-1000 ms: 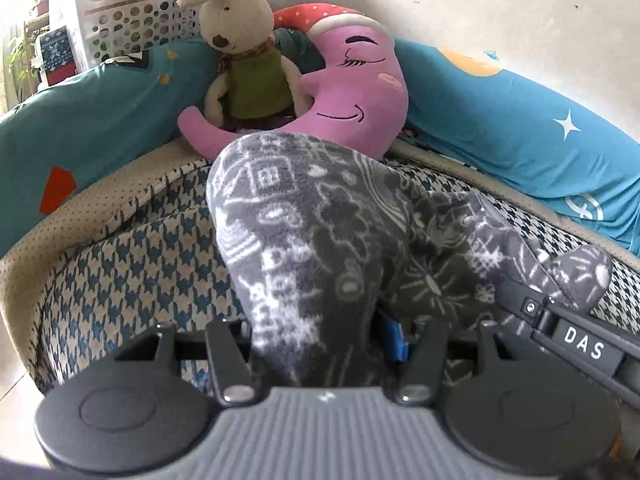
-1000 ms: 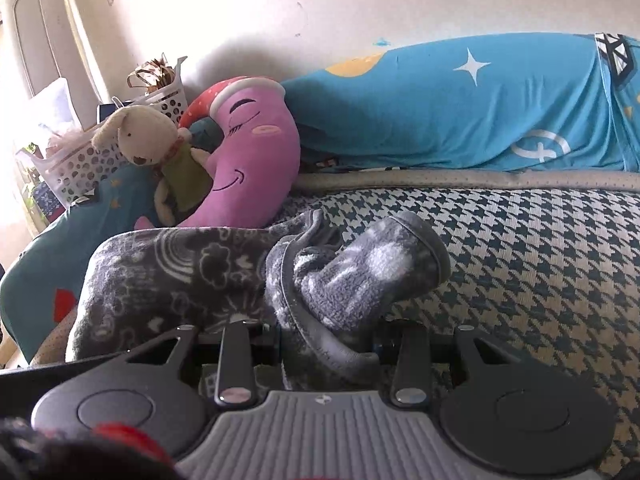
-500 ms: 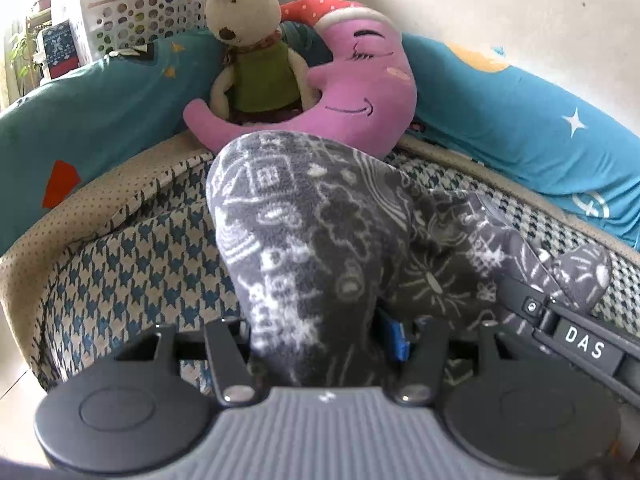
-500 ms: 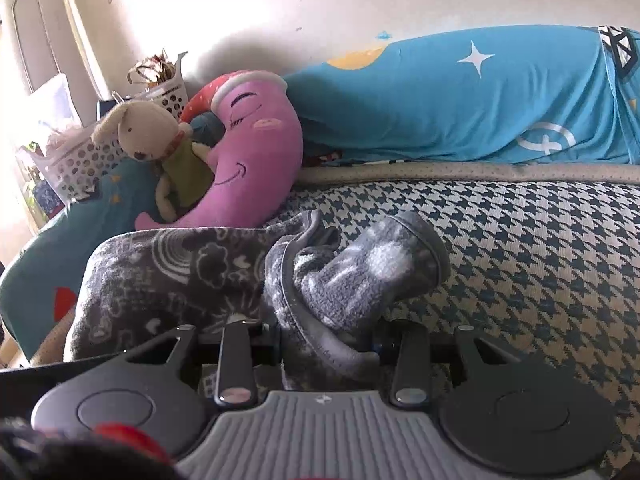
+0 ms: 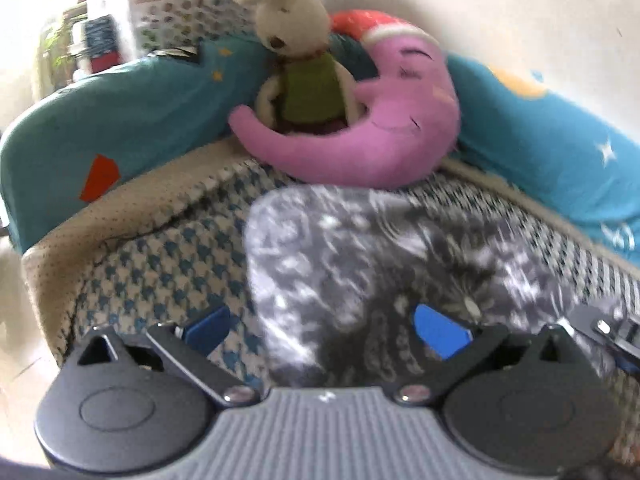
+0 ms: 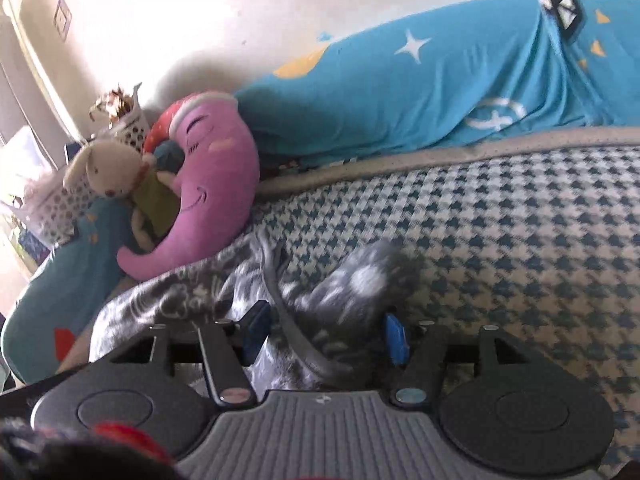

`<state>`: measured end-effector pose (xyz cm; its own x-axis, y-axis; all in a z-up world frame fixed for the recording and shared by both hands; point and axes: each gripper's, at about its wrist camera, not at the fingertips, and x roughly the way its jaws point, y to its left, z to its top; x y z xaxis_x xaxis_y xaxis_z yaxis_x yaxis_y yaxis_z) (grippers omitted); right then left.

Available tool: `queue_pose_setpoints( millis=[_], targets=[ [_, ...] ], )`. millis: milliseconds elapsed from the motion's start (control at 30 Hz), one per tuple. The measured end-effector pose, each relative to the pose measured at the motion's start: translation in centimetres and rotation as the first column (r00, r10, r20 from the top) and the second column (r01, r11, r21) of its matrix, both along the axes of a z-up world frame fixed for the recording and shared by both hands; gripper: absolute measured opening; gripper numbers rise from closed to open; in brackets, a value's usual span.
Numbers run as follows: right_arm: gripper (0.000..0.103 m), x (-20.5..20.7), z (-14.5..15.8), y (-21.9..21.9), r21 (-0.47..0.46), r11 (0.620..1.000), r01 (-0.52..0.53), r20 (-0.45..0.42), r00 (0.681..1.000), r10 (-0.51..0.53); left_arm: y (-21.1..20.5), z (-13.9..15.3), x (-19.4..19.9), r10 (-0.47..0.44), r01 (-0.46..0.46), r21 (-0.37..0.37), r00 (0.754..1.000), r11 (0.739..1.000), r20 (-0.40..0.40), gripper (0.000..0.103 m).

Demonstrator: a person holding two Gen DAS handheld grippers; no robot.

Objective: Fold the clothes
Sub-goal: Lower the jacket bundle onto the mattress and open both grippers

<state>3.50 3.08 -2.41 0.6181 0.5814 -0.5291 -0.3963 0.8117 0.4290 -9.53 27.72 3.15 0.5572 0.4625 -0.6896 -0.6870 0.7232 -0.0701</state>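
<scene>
Tongs first: the left tongs (image 5: 322, 328) and right tongs (image 6: 322, 334) both stand apart, straddling the grey patterned fleece garment (image 5: 360, 256) lying on the houndstooth mattress (image 6: 500, 240). Release looks under way; next, regrip an edge to fold. Beyond, a plush pink moon pillow (image 5: 380, 128) rests at the far edge.

No words, brands or numbers can be read anywhere. The only signs are printed shapes on the blue pillows (image 6: 420, 92): a white star, a white ring mark, small yellow triangles, an orange patch. The pink moon (image 5: 384, 120) carries a stitched smile. Blur hides anything finer.
</scene>
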Motion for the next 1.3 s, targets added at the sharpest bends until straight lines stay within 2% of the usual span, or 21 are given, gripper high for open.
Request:
queue_pose_setpoints(
  millis=[133, 233, 367, 567, 700, 867, 1067, 1167, 1300],
  targets=[
    [0.059, -0.9, 1.7, -1.5, -0.018, 0.999, 0.047, 0.104, 0.994, -0.045, 1.7, 0.3, -0.8, 0.054, -0.052, -0.037, 0.997, 0.998, 0.056, 0.103],
    [0.059, -1.7, 2.9, -1.8, 0.008, 1.000, -0.012, 0.162, 0.987, 0.011, 2.5, 0.3, -0.7, 0.088, -0.085, -0.043, 0.994, 0.995, 0.064, 0.103],
    [0.055, -2.6, 3.0, -0.5, 0.027, 0.988, -0.153, 0.172, 0.974, 0.146, 3.5, -0.2, -0.2, 0.130, -0.127, -0.053, 0.989, 0.990, 0.064, 0.103],
    [0.053, -3.1, 1.3, 2.3, -0.017, 0.956, -0.293, 0.130, 0.947, 0.293, 4.9, -1.3, 0.2, 0.155, -0.148, -0.095, 0.985, 0.984, 0.070, 0.103],
    [0.053, -2.5, -0.6, 3.5, -0.075, 0.961, -0.266, 0.103, 0.956, 0.273, 5.8, -2.0, 0.8, 0.171, -0.165, -0.102, 0.984, 0.981, 0.055, 0.103],
    [0.053, -1.2, -2.5, 3.4, -0.079, 0.972, -0.220, 0.054, 0.973, 0.225, 6.9, -3.2, 2.3, 0.189, -0.185, -0.109, 0.982, 0.977, 0.022, 0.103],
    [0.055, -1.4, -2.8, 4.3, -0.143, 0.966, -0.216, 0.075, 0.971, 0.228, 7.5, -4.2, 3.8, 0.170, -0.171, -0.063, 0.985, 0.983, -0.015, 0.103],
    [0.058, -1.7, -2.8, 4.7, -0.173, 0.959, -0.226, 0.091, 0.966, 0.244, 7.7, -4.6, 3.6, 0.169, -0.169, -0.069, 0.986, 0.983, -0.009, 0.103],
    [0.059, -1.9, -2.6, 4.5, -0.165, 0.960, -0.225, 0.096, 0.965, 0.243, 8.0, -5.0, 3.5, 0.160, -0.160, -0.074, 0.987, 0.984, -0.003, 0.103]
  ],
)
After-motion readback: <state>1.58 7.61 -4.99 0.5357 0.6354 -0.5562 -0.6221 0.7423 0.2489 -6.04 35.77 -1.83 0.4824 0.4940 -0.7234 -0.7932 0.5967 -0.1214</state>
